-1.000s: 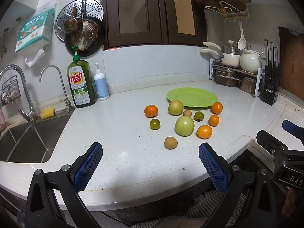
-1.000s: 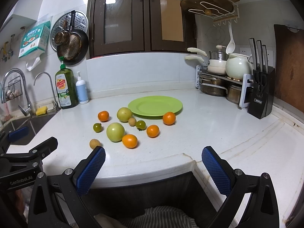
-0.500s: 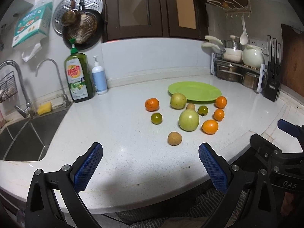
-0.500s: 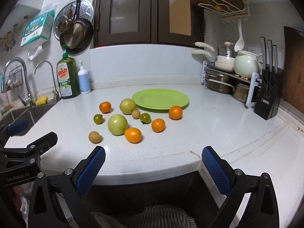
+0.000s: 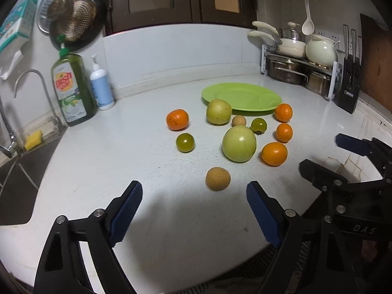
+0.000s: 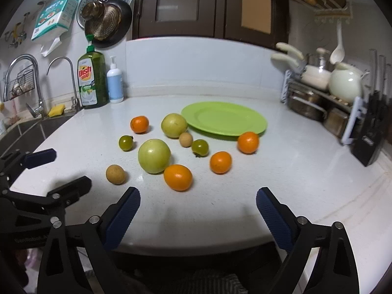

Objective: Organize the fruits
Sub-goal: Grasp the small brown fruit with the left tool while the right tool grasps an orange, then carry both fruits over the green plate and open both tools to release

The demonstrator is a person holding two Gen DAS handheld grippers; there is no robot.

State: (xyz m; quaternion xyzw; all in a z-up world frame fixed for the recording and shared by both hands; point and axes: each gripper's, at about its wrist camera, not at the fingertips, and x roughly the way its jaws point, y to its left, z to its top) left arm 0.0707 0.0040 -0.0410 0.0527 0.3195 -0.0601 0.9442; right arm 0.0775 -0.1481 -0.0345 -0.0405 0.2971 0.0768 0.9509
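Observation:
Several fruits lie loose on the white counter in front of an empty green plate (image 5: pixel 241 96) (image 6: pixel 224 118): several oranges such as the nearest one (image 5: pixel 274 153) (image 6: pixel 177 177), a large green apple (image 5: pixel 239 143) (image 6: pixel 154 156), a yellow-green apple (image 5: pixel 218 111) (image 6: pixel 174 125), two small green tomatoes (image 5: pixel 185 142) (image 6: pixel 126 142) and two small brown fruits, the nearer one (image 5: pixel 218 178) (image 6: pixel 115 174). My left gripper (image 5: pixel 193 210) is open and empty just short of the nearer brown fruit. My right gripper (image 6: pixel 198 212) is open and empty just short of the nearest orange.
A sink (image 5: pixel 14 183) with taps lies to the left, with a dish soap bottle (image 5: pixel 73 88) and a white pump bottle (image 5: pixel 101 88) behind it. A pot rack (image 5: pixel 299 73) and a knife block (image 5: pixel 349 90) stand at the back right. The counter's edge runs just under both grippers.
Both grippers have moved forward over the counter toward the fruits, which now look larger and nearer. The fruits and the plate have not moved.

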